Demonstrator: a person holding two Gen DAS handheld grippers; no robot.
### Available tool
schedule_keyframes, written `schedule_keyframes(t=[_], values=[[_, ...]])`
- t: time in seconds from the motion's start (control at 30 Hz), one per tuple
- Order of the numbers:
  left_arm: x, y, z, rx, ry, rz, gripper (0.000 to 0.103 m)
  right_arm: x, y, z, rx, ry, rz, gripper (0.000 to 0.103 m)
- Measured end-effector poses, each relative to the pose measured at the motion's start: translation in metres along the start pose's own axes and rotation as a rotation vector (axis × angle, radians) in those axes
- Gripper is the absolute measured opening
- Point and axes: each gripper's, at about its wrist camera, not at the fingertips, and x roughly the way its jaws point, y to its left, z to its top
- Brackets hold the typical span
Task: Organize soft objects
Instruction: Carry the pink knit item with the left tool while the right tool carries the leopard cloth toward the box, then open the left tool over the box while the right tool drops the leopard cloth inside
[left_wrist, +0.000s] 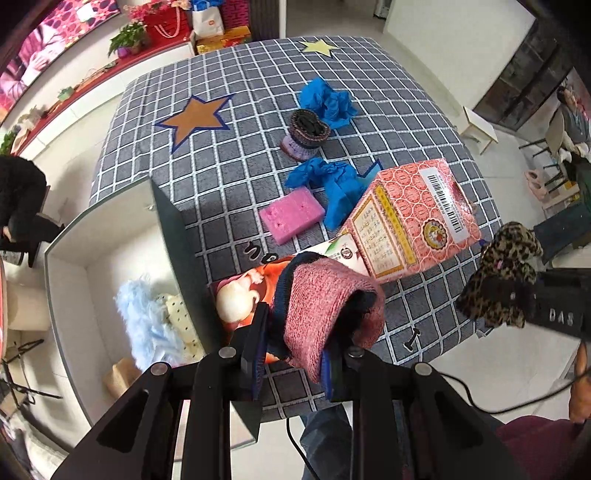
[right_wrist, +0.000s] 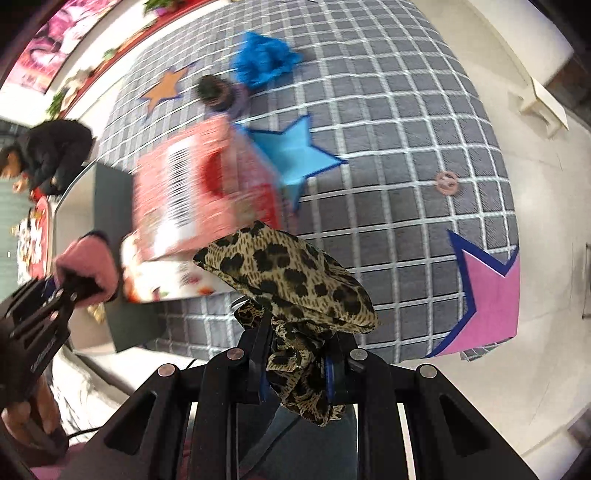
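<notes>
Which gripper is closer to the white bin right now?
Left. The left gripper, shut on a pink knit sock, hangs beside the white bin, at its dark flap. The right gripper, shut on leopard-print fabric, is farther out over the checked blanket.

Left tongs (left_wrist: 295, 354) are clamping a pink knit sock (left_wrist: 328, 306) above the checked grey worktop (left_wrist: 388, 92). At far right, right tongs (left_wrist: 524, 299) are gripping a leopard-print cloth (left_wrist: 506, 266). Lying on the worktop: pink sponge (left_wrist: 291, 214), two crumpled blue cloths (left_wrist: 327, 101), a knitted purple hat (left_wrist: 306, 134), a pink carton (left_wrist: 413, 218). A white bin (left_wrist: 70, 295) beside the worktop is holding a fluffy blue item (left_wrist: 142, 314).
</notes>
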Motion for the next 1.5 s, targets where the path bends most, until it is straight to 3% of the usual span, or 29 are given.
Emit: schedule_keyframes(t=[0.5,0.87,1.1,1.5], values=[[-0.023,0.077,-0.047,-0.237,-0.057,0.053,0.026,-0.01,0.105,-0.003,-0.281,-0.032,-0.017,0.022],[-0.016,0.132,-0.083,-0.431,-0.014,0.103,0.026,0.007,0.186,0.009,-0.46,0.007,0.003,0.022],[-0.009,0.144,-0.095,-0.491,0.011,0.108,0.026,0.016,0.233,0.01,-0.565,0.025,0.02,0.022],[0.002,0.152,-0.097,-0.531,0.037,0.095,0.026,0.025,0.277,0.017,-0.643,0.038,0.024,0.022]])
